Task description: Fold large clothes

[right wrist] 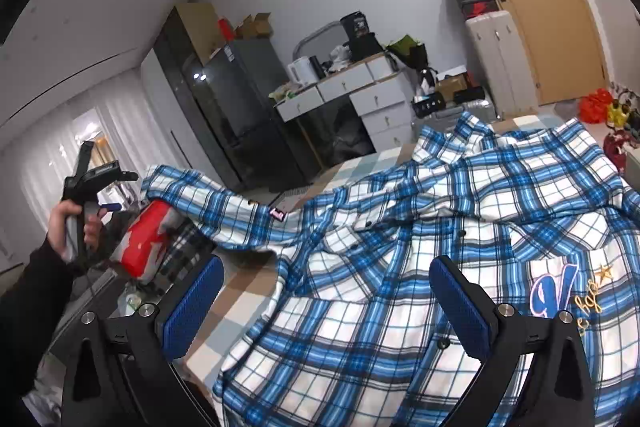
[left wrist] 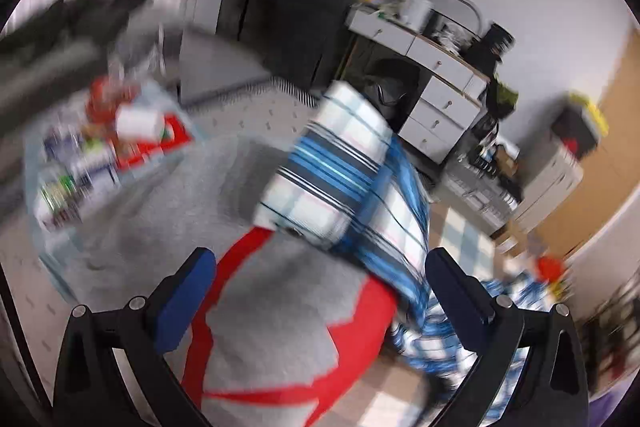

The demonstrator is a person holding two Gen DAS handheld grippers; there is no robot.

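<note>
Both the right claw (right wrist: 326,297) and left claw (left wrist: 320,291) gape empty over the spread, rumpled plaid shirt (right wrist: 420,227) (blue-white).

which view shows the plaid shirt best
The right wrist view: the plaid shirt lies spread out and sharp, collar and pocket visible. The left wrist view shows only a blurred sleeve.

Each gripper has two black arms that end in flat blue pads. On the right gripper (right wrist: 326,297) the blue pads (right wrist: 192,301) are covered in tiny bumps. Round silver screws (right wrist: 146,309) sit on the black arms, and the arms have long holes cut in them. The left gripper (left wrist: 320,297) looks the same, with blue pads and silver screws. The person's hand (right wrist: 72,227) comes out of a black sleeve (right wrist: 28,291).
</note>
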